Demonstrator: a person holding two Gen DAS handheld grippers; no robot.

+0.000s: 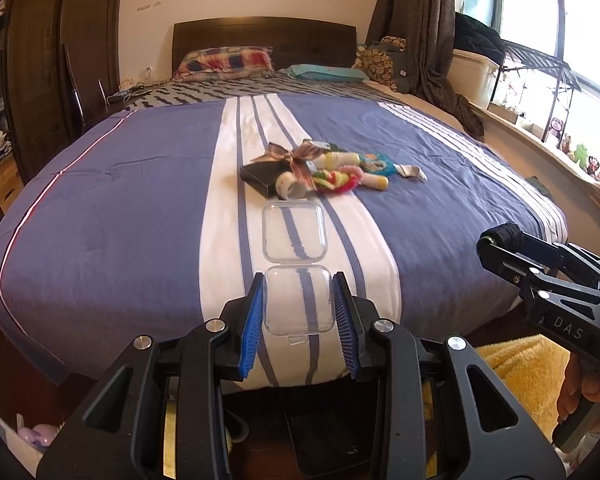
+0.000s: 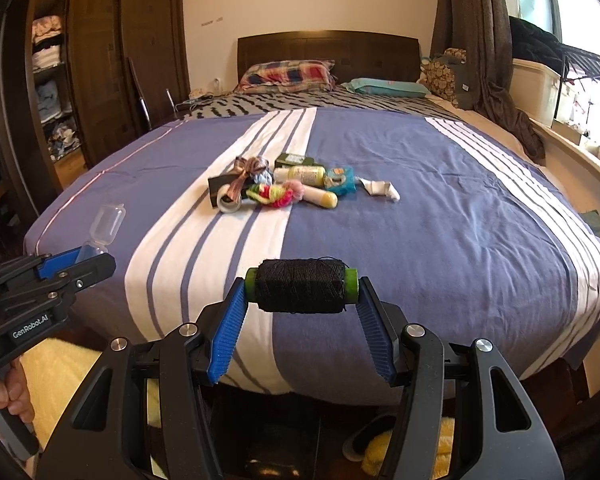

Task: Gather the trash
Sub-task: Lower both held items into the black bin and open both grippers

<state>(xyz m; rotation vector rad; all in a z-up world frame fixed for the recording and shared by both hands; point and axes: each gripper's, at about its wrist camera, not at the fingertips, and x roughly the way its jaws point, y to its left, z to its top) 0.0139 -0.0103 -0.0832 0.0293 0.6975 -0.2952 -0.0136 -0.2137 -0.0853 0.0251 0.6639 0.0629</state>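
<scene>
My left gripper (image 1: 298, 300) is shut on the lower half of an open clear plastic hinged box (image 1: 298, 300), held above the bed's near edge; its lid (image 1: 294, 232) stands open beyond. It also shows in the right wrist view (image 2: 104, 228). My right gripper (image 2: 302, 286) is shut on a spool of black thread (image 2: 302, 286) with green ends, held by its ends over the bed's foot; it shows in the left wrist view (image 1: 502, 236). A pile of small trash (image 1: 324, 170) lies mid-bed: black box, ribbon bow, tape roll, colourful yarn, tubes, packets.
The bed (image 2: 440, 200) has a blue and white striped cover, with pillows (image 2: 288, 74) at the headboard. A dark wardrobe (image 2: 80, 60) stands left, a windowsill with a rack (image 2: 580, 80) right. A yellow rug (image 1: 516, 376) lies on the floor below the grippers.
</scene>
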